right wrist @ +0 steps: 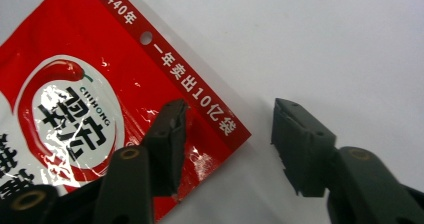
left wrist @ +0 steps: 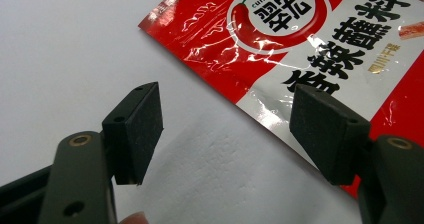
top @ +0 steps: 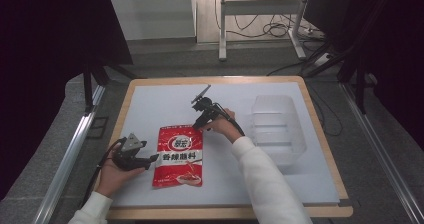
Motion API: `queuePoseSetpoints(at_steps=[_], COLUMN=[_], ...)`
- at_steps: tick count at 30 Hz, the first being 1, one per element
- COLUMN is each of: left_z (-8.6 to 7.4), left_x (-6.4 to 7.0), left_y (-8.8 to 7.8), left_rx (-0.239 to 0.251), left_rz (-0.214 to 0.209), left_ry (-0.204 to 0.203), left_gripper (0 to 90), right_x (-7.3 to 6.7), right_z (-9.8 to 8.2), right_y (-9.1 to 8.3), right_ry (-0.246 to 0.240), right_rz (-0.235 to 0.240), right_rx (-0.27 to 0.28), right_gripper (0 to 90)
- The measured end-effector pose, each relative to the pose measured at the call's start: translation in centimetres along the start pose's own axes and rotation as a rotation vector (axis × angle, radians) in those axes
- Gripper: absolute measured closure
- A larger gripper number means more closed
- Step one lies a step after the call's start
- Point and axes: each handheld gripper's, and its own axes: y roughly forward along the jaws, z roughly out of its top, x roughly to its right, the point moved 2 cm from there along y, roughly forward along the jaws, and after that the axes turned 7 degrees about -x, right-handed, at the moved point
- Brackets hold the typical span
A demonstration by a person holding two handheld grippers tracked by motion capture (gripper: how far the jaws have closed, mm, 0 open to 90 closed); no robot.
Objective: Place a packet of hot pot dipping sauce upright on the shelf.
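A red seasoning pouch [top: 180,156] with a chili logo and black lettering lies flat on the white table mat [top: 165,99]. My left gripper [top: 150,160] rests low at the pouch's left edge. In the left gripper view it [left wrist: 227,129] is open, with one jaw over the bare mat and the other over the pouch [left wrist: 300,39]. My right gripper [top: 196,128] is at the pouch's far right corner. In the right gripper view it [right wrist: 227,144] is open and straddles that corner of the pouch [right wrist: 90,99] without its pads pressing on it.
A clear plastic bin [top: 275,126] stands on the right part of the mat. A wooden table rim [top: 325,139] frames the mat. Metal stand legs and loose cables [top: 270,29] lie on the floor beyond the far edge.
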Motion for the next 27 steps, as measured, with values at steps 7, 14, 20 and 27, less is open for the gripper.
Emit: queuePoseSetpoints(at_steps=[7, 14, 20, 27], left_z=[0.0, 0.0, 0.0, 0.0], left_x=[0.0, 0.0, 0.0, -0.1], left_y=[0.0, 0.0, 0.0, 0.0], left_rx=[0.001, 0.0, -0.003, -0.005], left_rz=[0.0, 0.0, 0.0, 0.001], left_ry=[0.001, 0.001, 0.001, 0.002], left_gripper=[28.9, 28.8, 28.8, 28.8], right_x=[-0.6, -1.1, -1.8, -2.3], right_z=[0.0, 0.0, -0.5, -1.3], right_y=[0.0, -0.4, -1.1, -2.8], right_ry=[-0.048, -0.116, -0.165, -0.18], right_rz=[0.013, -0.029, -0.029, -0.01], right_rx=[-0.016, -0.005, 0.033, 0.088], right_gripper=[72.6, 88.8, 89.1, 89.1])
